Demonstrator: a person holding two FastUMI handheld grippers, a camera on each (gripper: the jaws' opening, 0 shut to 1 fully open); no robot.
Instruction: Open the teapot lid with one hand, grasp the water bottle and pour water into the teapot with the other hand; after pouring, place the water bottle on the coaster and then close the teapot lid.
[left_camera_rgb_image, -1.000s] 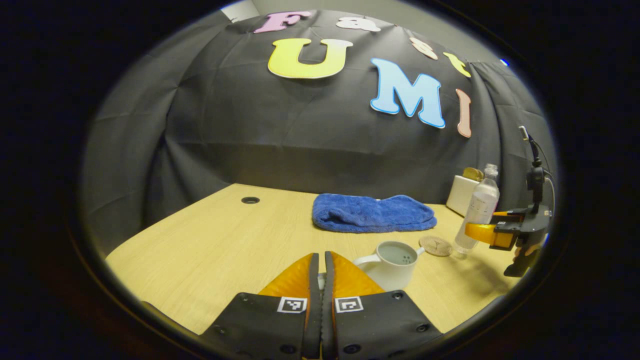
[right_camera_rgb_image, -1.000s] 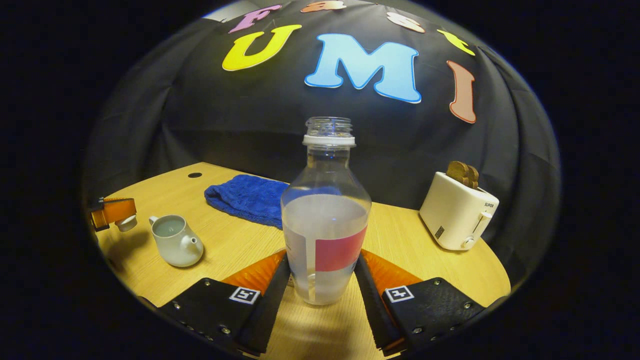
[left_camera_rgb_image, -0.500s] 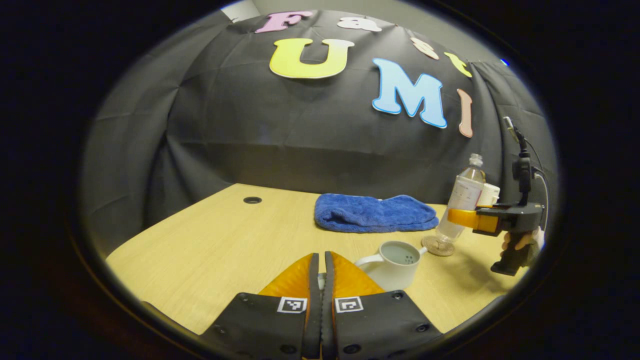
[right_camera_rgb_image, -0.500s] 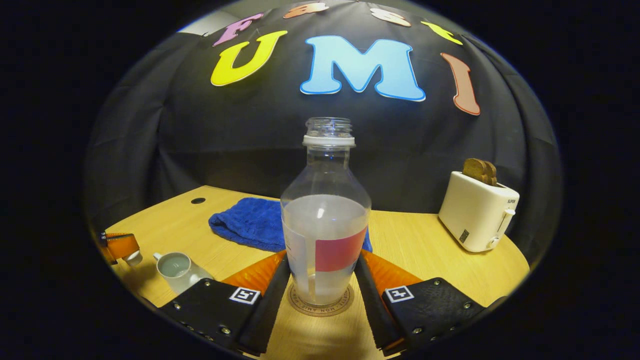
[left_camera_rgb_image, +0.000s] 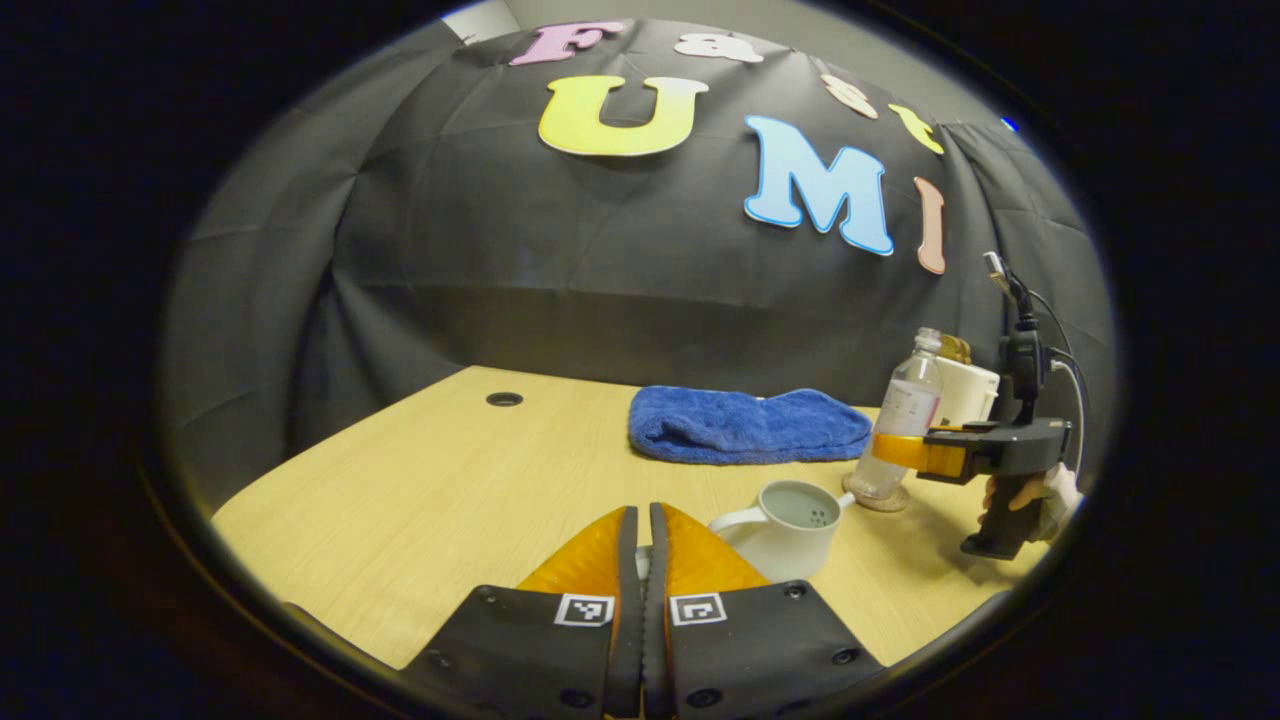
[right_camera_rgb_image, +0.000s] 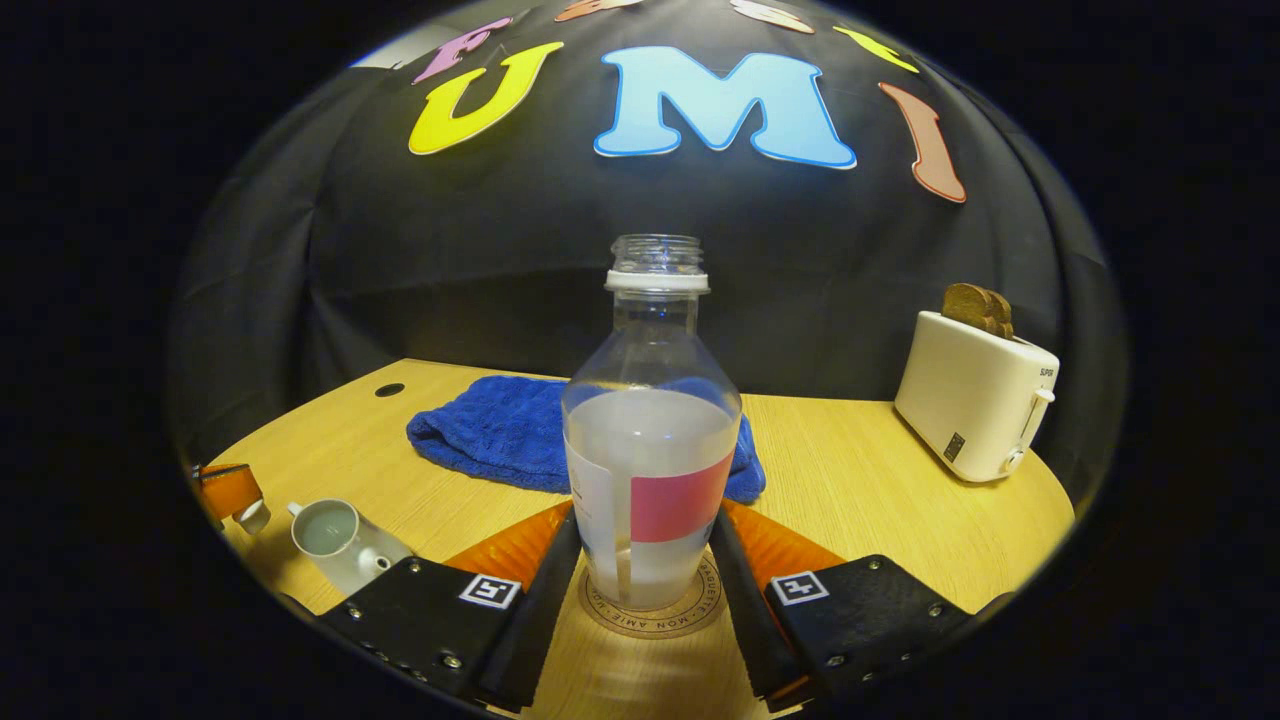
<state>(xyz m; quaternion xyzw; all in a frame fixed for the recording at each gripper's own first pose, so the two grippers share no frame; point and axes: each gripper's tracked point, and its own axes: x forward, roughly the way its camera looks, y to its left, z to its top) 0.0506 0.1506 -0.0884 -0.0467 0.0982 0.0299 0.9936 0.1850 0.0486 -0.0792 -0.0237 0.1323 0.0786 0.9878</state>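
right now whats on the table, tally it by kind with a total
teapot: 1
water bottle: 1
coaster: 1
blue towel: 1
toaster: 1
total: 5
The teapot lid is off the table, in the left hand-held gripper; the right hand-held gripper is shut on the water bottle, which stands on the coaster.

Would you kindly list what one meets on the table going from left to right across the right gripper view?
Teapot lid held in the left tongs → open teapot → blue towel → water bottle on its coaster → white toaster.
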